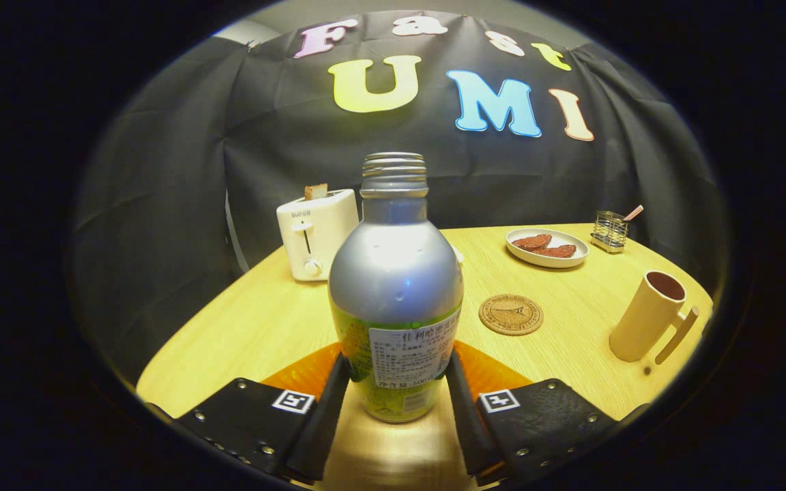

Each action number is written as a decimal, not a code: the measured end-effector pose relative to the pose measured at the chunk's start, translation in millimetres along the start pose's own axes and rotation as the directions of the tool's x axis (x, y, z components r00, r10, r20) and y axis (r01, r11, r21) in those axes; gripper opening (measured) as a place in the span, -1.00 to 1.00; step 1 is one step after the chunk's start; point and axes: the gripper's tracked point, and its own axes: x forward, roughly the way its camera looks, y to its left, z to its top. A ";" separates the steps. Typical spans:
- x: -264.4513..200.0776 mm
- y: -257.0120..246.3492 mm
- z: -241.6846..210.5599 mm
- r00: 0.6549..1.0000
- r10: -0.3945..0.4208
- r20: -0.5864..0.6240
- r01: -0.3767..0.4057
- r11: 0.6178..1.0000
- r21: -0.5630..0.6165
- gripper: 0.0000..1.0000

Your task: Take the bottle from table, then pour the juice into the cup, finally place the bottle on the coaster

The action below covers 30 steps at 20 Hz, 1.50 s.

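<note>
A recording booth staged as a breakfast corner: black cloth wall [161,225] across the upper frame, wooden table [263,320] below with toaster [316,234] centre-left and plate [547,247] upper right.

Glossy metal bottle [396,273], wood-grain table [263,327]

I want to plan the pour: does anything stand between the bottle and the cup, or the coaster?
Nothing visible does. The bottle sits between the gripper fingers, which press its sides. The coaster lies just beyond to its right, the cup farther right, with bare table between them.
</note>
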 end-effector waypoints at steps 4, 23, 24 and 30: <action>-8.9 -11.7 25.7 1.000 -0.012 0.023 0.011 0.998 0.058 0.44; -26.8 -85.2 65.1 0.999 0.022 0.039 -0.037 0.905 0.424 0.44; -26.4 -86.5 65.5 0.999 0.028 0.042 -0.044 0.895 0.444 0.44; -22.3 -86.2 61.5 0.994 0.101 0.036 -0.104 0.829 0.550 0.44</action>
